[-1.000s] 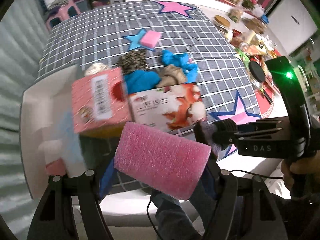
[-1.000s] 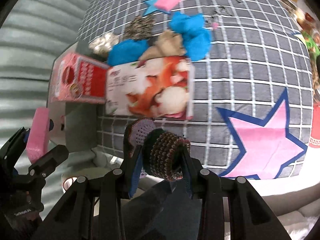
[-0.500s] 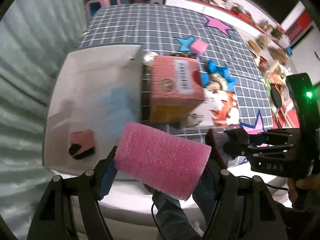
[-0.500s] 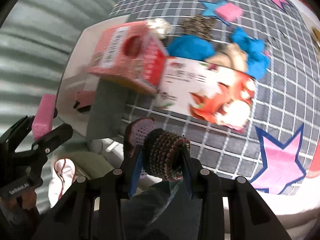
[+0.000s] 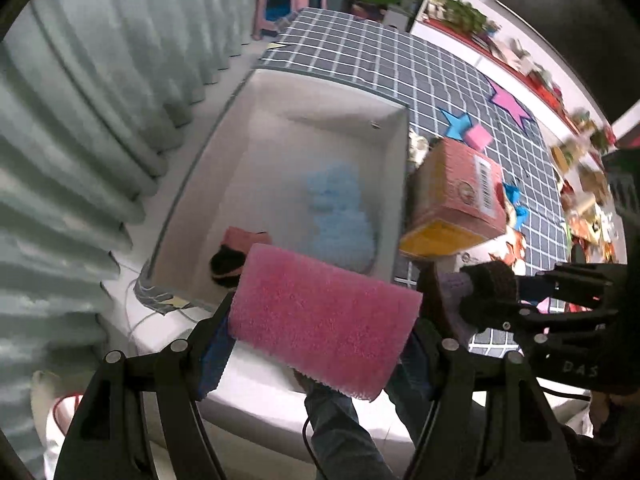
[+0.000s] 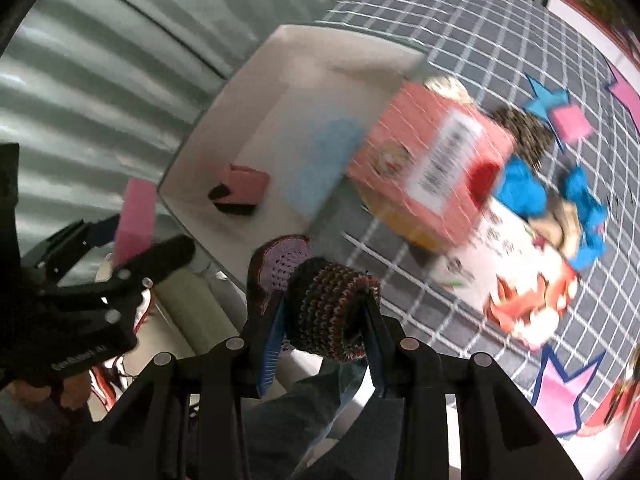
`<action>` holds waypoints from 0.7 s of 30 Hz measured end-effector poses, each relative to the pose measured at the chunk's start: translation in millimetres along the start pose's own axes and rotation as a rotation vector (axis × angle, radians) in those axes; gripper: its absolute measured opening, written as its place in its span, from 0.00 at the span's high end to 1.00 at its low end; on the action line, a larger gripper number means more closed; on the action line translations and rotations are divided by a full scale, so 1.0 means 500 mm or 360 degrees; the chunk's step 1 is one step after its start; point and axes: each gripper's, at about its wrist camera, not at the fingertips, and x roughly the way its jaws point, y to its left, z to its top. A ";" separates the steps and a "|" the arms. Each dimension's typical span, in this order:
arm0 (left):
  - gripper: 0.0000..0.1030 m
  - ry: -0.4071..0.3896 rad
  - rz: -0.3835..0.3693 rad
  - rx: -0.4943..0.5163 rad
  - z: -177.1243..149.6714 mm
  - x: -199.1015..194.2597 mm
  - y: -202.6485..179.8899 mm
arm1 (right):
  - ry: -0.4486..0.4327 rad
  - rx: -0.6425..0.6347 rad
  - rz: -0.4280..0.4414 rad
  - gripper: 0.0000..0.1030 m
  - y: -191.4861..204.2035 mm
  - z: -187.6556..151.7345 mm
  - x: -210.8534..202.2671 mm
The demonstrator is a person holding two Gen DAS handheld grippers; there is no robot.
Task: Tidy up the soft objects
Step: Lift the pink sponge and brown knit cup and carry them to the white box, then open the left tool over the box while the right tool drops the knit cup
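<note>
The left gripper (image 5: 320, 340) clamps a pink foam sponge block (image 5: 324, 320) across its width, jaws set wide on the block's two ends. In the right wrist view the same block (image 6: 134, 220) shows edge-on, held over the floor just outside the near wall of the white box (image 6: 192, 168). The right gripper (image 6: 322, 320) is pinched narrow on a dark crocheted ring (image 6: 332, 312) with a lilac crocheted piece (image 6: 280, 260) pressed against its left side; in the left wrist view this gripper (image 5: 492, 292) sits just right of the sponge.

Beyond both grippers the white box (image 5: 396, 200) stands open at the table's corner, beside a grey-green curtain (image 5: 80, 120). Inside it lie a pale blue soft thing (image 5: 340, 216), blurred, and a small pink and black item (image 5: 236, 252) near the front wall. A pink carton (image 5: 460, 196) with a barcode label leans against the box's right wall, tilted. Behind it, on the grey checked tablecloth (image 5: 360, 60), lie blue cloth pieces (image 6: 520, 184), a leopard-print item (image 6: 524, 128), a flat printed packet (image 6: 516, 280) and a small pink sponge (image 6: 570, 124) on a blue star patch.
</note>
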 end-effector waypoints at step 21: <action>0.27 -0.0034 0.0197 -0.0202 0.120 0.030 0.067 | -0.0146 -0.0091 -0.0015 0.63 0.034 0.225 -0.025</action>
